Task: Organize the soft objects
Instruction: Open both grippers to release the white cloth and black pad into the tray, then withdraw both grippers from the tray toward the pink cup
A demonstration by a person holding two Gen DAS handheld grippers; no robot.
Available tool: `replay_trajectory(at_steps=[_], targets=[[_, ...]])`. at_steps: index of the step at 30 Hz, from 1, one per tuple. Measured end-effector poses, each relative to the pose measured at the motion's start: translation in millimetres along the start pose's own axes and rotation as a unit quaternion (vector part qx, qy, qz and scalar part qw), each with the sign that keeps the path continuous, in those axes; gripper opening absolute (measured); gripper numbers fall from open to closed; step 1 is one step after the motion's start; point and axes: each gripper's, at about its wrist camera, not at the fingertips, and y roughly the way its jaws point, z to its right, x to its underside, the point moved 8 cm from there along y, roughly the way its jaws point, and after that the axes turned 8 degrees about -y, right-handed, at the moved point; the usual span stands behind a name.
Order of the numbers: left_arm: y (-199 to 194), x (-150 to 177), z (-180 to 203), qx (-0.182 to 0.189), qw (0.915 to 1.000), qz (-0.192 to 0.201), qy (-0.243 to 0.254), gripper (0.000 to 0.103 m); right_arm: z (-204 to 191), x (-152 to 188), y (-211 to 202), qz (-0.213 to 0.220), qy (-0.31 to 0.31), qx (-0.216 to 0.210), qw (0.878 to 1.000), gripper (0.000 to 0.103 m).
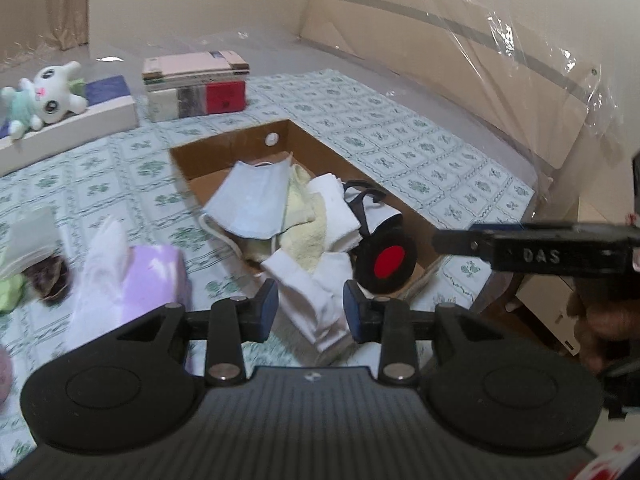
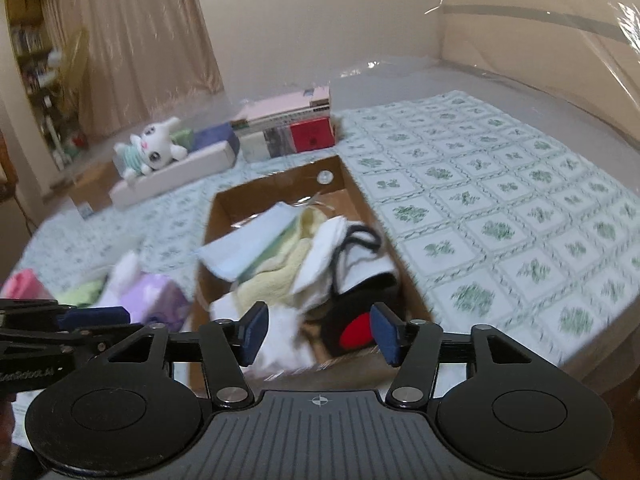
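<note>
Two parted pads of the left gripper are seen flanking, not gripping, a white cloth draped over the cardboard box near edge. From the right wrist, the right gripper is seen wide, empty; the cloth should be tucked fully inside.

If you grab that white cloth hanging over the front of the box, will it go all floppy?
Probably floppy: the folded white cloth already droops over the brown cardboard box edge. It looks thin, so likely light. Its layers may unfold when the left hand-held gripper lifts it.
</note>
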Motion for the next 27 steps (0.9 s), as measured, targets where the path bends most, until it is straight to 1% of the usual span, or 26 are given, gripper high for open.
replay_trajectory(at_steps=[6,12,16,19,25,27], targets=[[-42.6,22.3,-15.0,-0.011,0.9997,0.014,-0.013,0.038,-38.6,22.0,-28.3,0.013,0.019,-0.018,1.0,0.062],[-80.7,43.6,-42.9,-0.037,0.9986,0.025,-0.028,0.044,-83.4,33.7,-41.7,0.015,0.009,-0.042,0.999,0.064],[-104.1,55.5,-67.2,-0.06,0.9968,0.034,-0.04,0.051,-111.4,39.1,-43.2,0.012,-0.002,-0.056,0.998,0.065],[-119.3,63.2,-87.3,-0.079,0.9948,0.039,-0.052,0.053,-130.5,42.4,-41.3,0.009,-0.009,-0.068,0.998,0.065],[-147.6,78.2,-128.3,-0.119,0.9885,0.048,-0.079,0.062,-170.8,49.2,-35.1,-0.004,-0.034,-0.086,0.996,0.067],[-155.0,83.1,-140.8,-0.131,0.986,0.048,-0.091,0.065,-183.1,50.1,-31.6,-0.009,-0.045,-0.091,0.995,0.069]])
